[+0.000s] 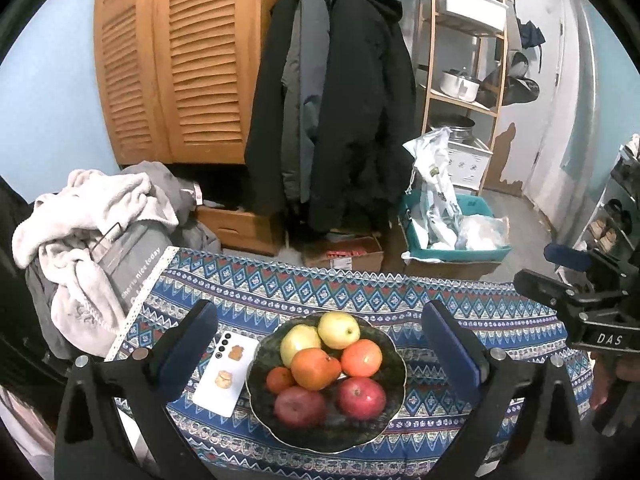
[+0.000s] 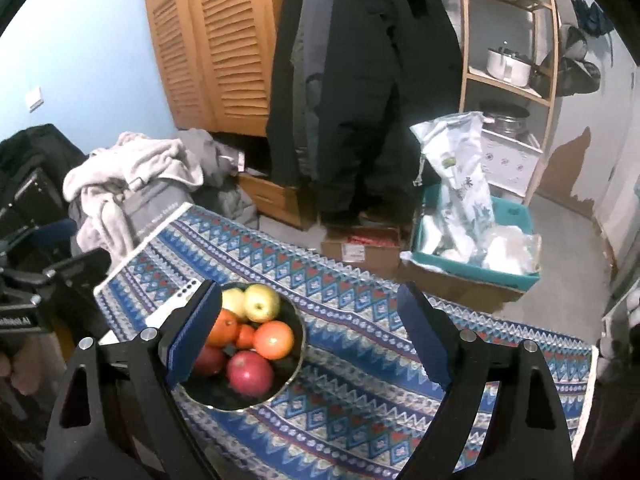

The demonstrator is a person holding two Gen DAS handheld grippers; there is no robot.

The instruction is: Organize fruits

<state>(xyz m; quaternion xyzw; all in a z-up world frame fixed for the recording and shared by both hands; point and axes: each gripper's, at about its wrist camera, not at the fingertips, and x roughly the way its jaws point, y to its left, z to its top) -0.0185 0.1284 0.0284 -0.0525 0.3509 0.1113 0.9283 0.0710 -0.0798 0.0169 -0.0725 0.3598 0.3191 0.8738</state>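
A dark bowl [image 1: 390, 410] sits on the blue patterned tablecloth [image 1: 360, 292] and holds several fruits: two yellow apples [image 1: 339, 330], two red apples [image 1: 362, 397], oranges [image 1: 361, 357] and a small tangerine [image 1: 279, 380]. My left gripper [image 1: 320, 344] is open and empty, its jaws either side of the bowl and above it. In the right wrist view the bowl [image 2: 298, 354] lies at the left, partly hidden by the left finger [image 2: 196, 332]. My right gripper [image 2: 310, 334] is open and empty over the cloth [image 2: 360, 380], to the right of the bowl.
A white phone [image 1: 226, 376] with stickers lies left of the bowl. A pile of clothes [image 1: 92, 232] sits at the table's left end. Behind the table are hanging coats [image 1: 340, 100], a cardboard box [image 1: 344, 254], a teal bin [image 1: 452, 224] and a shelf rack [image 1: 464, 80].
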